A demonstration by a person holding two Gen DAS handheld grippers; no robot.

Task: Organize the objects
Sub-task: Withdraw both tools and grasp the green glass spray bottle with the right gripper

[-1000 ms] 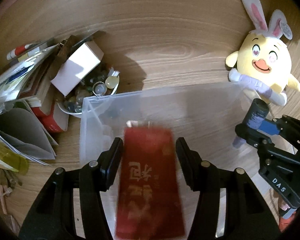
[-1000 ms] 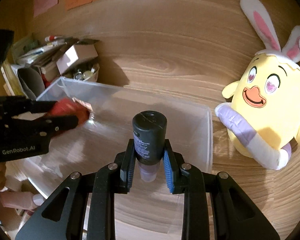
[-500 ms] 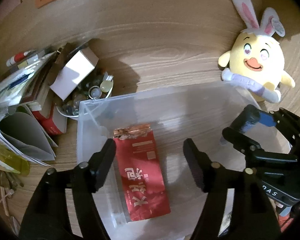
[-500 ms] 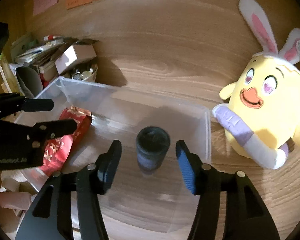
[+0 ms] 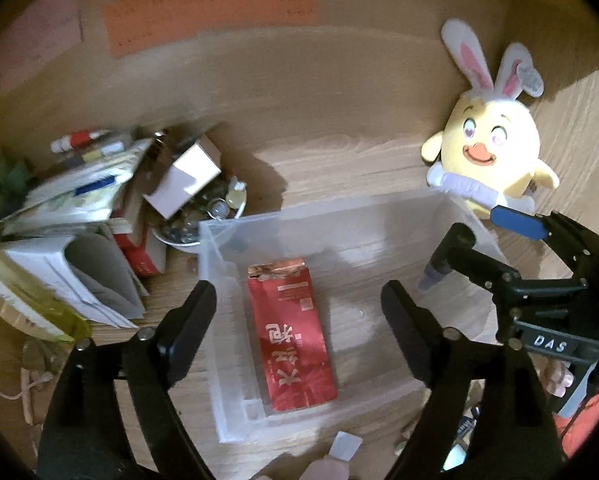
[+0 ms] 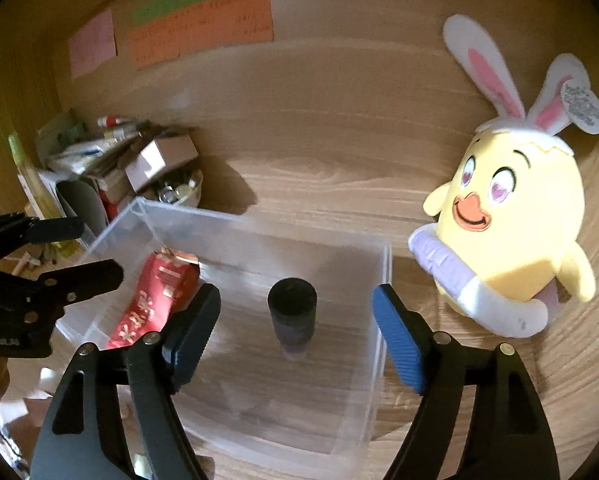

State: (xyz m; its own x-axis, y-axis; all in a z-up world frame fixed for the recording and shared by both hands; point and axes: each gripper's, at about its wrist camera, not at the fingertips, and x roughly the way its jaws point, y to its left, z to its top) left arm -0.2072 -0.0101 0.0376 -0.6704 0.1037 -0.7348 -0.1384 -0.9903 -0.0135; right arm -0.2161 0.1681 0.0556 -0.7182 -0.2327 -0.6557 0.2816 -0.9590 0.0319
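Both tools gape wide and grip nothing, left tool (image 5: 297, 300) above the red packet (image 5: 293, 340) lying flat in the clear bin (image 6: 259, 224), right tool (image 6: 295, 316) above the dark bottle (image 6: 292, 312) standing upright there; both items look binned. Bin sits on a wood worktop (image 6: 319, 176), plush chick (image 6: 507, 224) just beside it, paper clutter (image 5: 79, 216) at left, sticky notes (image 6: 199, 28) on the back wall.
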